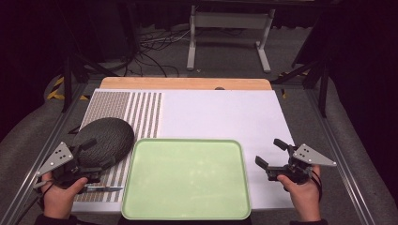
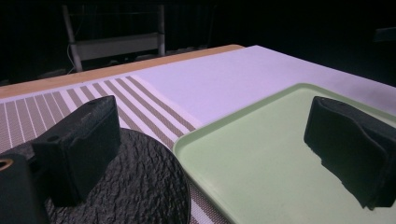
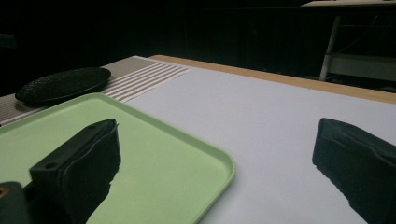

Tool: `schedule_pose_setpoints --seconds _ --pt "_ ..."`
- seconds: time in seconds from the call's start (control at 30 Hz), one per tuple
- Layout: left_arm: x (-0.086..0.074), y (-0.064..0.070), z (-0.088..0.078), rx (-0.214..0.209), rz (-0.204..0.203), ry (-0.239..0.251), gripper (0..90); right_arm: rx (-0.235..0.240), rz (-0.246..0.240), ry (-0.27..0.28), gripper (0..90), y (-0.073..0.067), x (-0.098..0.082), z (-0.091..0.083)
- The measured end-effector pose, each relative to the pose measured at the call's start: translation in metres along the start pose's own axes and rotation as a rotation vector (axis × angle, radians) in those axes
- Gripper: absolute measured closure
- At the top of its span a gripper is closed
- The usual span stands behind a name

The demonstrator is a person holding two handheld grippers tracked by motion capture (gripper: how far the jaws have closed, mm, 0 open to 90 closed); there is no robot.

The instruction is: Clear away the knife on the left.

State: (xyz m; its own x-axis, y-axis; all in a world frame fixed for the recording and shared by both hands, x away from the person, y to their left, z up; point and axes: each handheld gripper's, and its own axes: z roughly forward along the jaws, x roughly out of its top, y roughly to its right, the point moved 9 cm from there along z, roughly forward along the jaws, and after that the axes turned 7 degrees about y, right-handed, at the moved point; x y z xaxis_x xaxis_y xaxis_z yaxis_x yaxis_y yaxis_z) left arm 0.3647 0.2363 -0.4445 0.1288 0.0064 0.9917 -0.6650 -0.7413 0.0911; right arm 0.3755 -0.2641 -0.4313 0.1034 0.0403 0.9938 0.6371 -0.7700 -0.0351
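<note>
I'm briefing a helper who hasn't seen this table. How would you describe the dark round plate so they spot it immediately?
Start at the green tray on the table's near side. Just beyond its left far corner, on the striped mat, lies the black plate. It is the one round, dark, rough-textured thing there, beside the left tongs.

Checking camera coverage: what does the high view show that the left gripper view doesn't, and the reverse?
High view alone: both hands, the right gripper with jaws apart beside the tray, the left gripper from outside, a small knife-like tool under the left hand, and the floor with cables. Left gripper view alone: a close look along its own parted jaws and the dark plate's pebbled texture. Both: green tray, dark plate, striped mat, white sheet, wooden table edge.
</note>
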Motion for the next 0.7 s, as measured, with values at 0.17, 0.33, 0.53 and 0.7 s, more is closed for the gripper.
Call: schedule_pose_setpoints --seconds 0.17,0.33,0.53,0.7 --pt "0.0 0.001 0.0 -0.01 0.004 -0.008 5.0 0.0 -0.001 0.005 1.9 0.001 0.0 0.0" --pt "-0.001 0.0 -0.002 -0.041 0.018 -0.064 5.7 0.008 0.005 0.0 1.9 0.0 0.0 0.001" --pt "-0.005 -0.001 -0.007 -0.063 0.068 -0.146 6.8 0.017 0.005 -0.011 1.9 -0.001 -0.003 0.003" --pt "-0.006 -0.002 -0.012 -0.085 0.092 -0.217 7.0 0.019 0.009 -0.014 1.9 0.001 -0.004 0.004"
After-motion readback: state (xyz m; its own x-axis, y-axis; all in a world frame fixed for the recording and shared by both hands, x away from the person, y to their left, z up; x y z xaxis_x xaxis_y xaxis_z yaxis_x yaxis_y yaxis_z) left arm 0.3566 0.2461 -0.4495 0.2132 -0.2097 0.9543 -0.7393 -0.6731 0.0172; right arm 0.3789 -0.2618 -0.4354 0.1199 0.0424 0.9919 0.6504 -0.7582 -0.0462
